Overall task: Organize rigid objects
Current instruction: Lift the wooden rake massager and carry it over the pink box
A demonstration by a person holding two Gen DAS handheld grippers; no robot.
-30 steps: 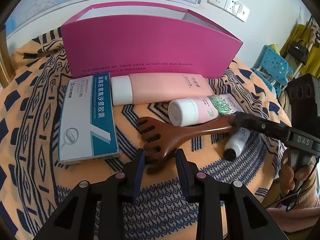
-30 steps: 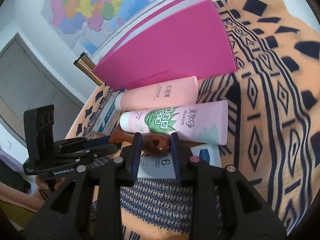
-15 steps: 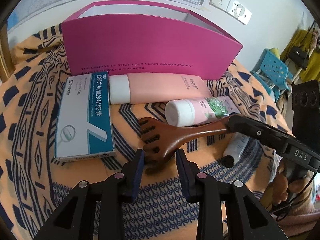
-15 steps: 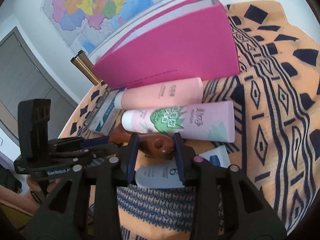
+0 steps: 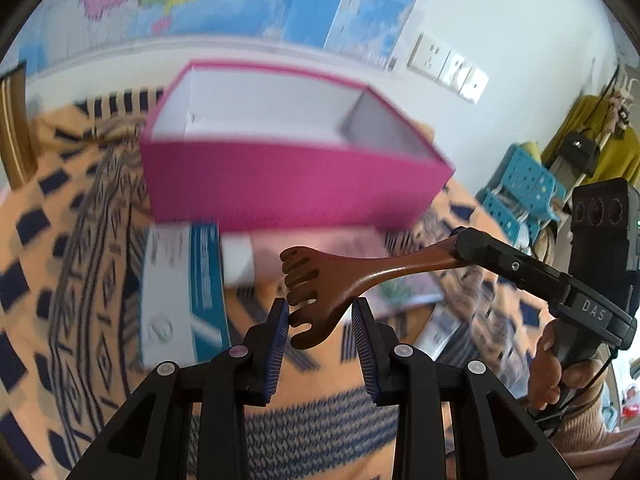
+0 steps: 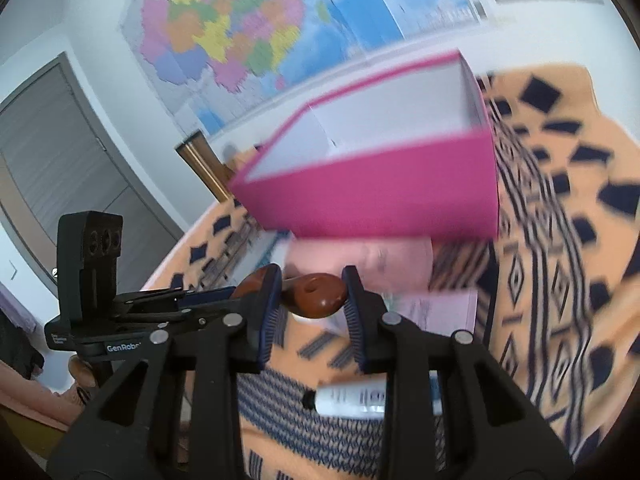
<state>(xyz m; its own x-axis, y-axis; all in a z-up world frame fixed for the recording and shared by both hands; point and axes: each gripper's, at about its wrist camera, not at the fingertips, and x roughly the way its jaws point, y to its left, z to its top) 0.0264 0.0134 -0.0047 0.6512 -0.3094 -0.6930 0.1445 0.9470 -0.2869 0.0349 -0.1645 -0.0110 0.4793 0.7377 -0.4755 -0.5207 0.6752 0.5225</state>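
Above the patterned table [image 5: 48, 264], I am holding a wooden back scratcher [image 5: 344, 280] in the air with both tongs. My right tongs [image 6: 310, 300] are clamping its rounded handle end, while my left tongs [image 5: 322, 328] are closing on its clawed head (contact looks light). Beyond it, the open pink box [image 5: 288, 184] is sitting, with a blue-and-white carton [image 5: 180, 280] and pink tube [image 6: 360, 260] lying below.

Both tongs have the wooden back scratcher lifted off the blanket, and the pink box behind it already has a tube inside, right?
Not quite. The pink box shows only bare white walls in both wrist views; nothing is visible inside. The rest holds: the left tongs and right tongs hold the wooden back scratcher above the blanket.
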